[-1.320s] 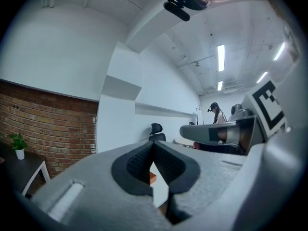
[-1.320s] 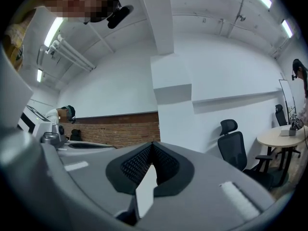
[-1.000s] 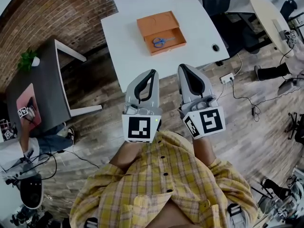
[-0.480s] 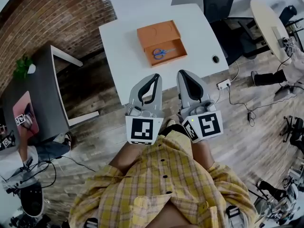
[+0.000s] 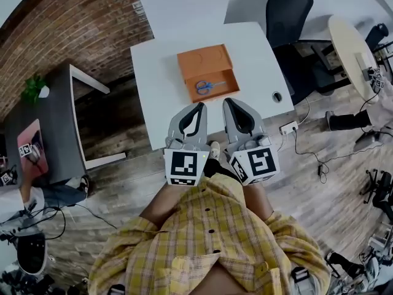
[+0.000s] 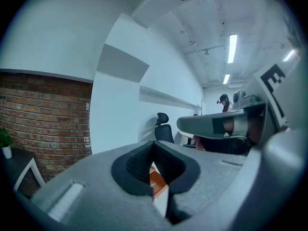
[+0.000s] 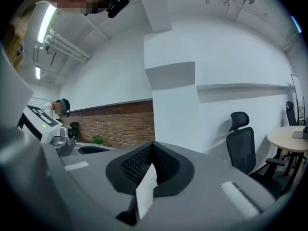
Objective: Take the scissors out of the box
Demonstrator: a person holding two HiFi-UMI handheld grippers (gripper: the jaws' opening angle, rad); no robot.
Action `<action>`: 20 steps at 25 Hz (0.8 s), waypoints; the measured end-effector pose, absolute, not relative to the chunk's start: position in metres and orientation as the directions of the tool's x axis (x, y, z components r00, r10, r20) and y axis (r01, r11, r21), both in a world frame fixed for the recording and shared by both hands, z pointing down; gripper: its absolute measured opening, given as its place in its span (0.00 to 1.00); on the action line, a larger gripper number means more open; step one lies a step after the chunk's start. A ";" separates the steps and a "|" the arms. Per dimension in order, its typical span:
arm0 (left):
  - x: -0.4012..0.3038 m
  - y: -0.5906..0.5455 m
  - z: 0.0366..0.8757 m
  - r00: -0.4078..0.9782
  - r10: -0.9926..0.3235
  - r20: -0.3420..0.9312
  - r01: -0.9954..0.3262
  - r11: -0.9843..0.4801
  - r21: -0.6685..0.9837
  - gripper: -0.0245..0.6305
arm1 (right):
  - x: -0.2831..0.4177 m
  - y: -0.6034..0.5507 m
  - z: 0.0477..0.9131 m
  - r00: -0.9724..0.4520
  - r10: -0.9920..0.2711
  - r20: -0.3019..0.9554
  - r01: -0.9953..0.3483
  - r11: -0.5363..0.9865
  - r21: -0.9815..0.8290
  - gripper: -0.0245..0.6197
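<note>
An orange box (image 5: 204, 62) lies open on the white table (image 5: 159, 66). Its lid lies flat on the far side. Blue-handled scissors (image 5: 208, 86) lie in its near tray. My left gripper (image 5: 200, 105) and right gripper (image 5: 229, 101) hover side by side at the table's near edge, just short of the box, both shut with nothing between the jaws. In the left gripper view, the left gripper (image 6: 154, 143) has its tips together, and a sliver of the orange box (image 6: 158, 184) shows through the gap below them. The right gripper (image 7: 154, 144) points up toward the wall.
A cable hole (image 5: 277, 96) sits near the table's right edge. A black office chair (image 5: 288, 14) stands behind the table on the right, and a round table (image 5: 350, 39) stands further right. A dark side table (image 5: 43, 121) with a plant (image 5: 35, 88) is at the left. A power strip (image 5: 287, 128) lies on the wooden floor.
Both grippers have moved closer together and forward to the table's near edge. The box and scissors have not moved on the table.
</note>
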State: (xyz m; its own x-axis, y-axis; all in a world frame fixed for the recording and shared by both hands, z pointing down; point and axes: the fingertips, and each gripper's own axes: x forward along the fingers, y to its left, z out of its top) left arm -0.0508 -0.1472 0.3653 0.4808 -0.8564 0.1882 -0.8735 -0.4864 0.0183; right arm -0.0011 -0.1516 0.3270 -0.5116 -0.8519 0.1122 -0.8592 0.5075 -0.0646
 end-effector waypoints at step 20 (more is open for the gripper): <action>-0.017 -0.238 0.481 0.368 -0.764 0.529 -0.823 -0.533 -0.197 0.04 | 0.045 -0.226 0.369 -0.533 -0.832 0.154 -0.846 0.517 -0.134 0.05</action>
State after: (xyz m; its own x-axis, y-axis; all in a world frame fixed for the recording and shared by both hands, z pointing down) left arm -0.0169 -0.2376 0.4811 0.3685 -0.7644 0.5291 -0.8228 -0.5330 -0.1971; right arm 0.0455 -0.2257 0.3690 -0.5328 -0.8320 0.1543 -0.8456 0.5168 -0.1337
